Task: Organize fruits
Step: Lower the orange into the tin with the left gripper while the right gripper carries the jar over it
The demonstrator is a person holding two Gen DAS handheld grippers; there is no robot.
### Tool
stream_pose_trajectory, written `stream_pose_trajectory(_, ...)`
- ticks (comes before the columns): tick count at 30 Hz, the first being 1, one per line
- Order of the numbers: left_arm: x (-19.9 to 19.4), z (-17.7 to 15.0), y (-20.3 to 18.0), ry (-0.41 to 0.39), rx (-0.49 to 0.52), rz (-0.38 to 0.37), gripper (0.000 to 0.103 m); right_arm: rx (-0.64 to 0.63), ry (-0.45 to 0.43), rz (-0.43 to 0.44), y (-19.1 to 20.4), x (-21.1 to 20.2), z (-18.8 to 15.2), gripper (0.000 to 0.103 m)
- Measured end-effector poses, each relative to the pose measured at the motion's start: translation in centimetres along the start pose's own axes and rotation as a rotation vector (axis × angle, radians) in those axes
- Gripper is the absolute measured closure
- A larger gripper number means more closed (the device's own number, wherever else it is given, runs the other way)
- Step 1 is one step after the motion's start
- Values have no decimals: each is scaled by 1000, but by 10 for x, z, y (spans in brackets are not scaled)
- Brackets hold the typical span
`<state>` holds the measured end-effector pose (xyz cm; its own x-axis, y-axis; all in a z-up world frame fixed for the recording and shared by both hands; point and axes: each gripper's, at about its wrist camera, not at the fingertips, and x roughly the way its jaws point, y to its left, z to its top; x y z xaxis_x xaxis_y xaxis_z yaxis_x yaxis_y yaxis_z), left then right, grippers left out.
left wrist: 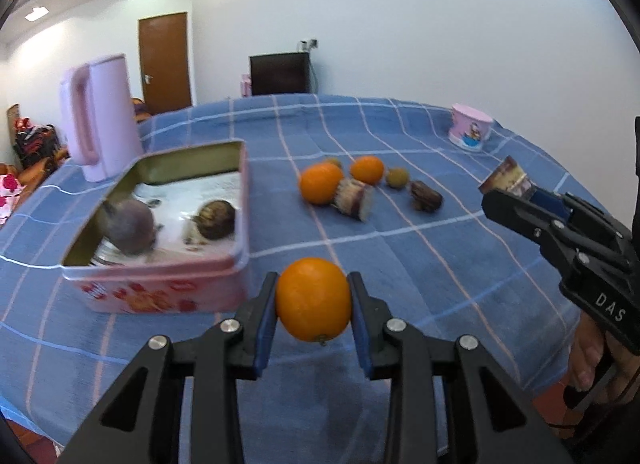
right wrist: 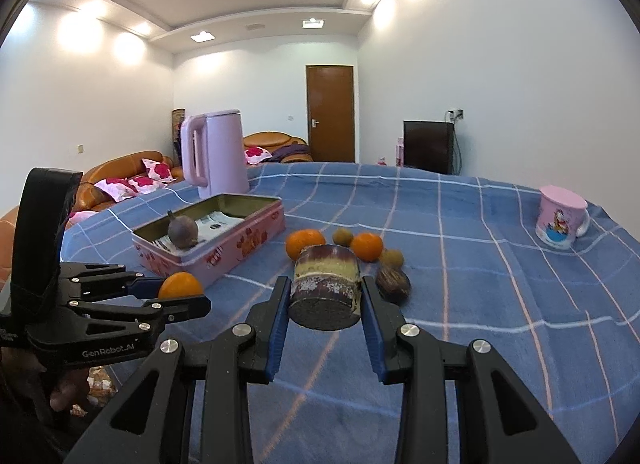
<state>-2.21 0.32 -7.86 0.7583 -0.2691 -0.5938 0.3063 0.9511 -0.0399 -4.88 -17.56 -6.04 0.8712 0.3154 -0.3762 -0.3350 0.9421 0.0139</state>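
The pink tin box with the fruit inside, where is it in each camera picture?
Left wrist view: the pink tin box sits left of centre, just left of the orange held by the left gripper.
Right wrist view: the box is left of centre, farther back, behind the left gripper.
Shared landmark: the pink kettle stands just behind the box in both.
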Motion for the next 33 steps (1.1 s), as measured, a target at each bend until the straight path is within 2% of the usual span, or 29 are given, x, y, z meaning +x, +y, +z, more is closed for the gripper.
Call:
stream_pose_trajectory(14, -11, 26, 56, -78, -83, 127, 68, -95, -13, 82, 40, 33, 36, 67)
stream_pose_trajectory(22, -2, 32, 85, -76, -123, 175, 68, -122, 3, 125, 59, 54, 48, 67)
stream_pose_trajectory(33, 7, 36, 105, -69, -133, 207, 68, -176, 19, 179, 87, 82, 66, 67)
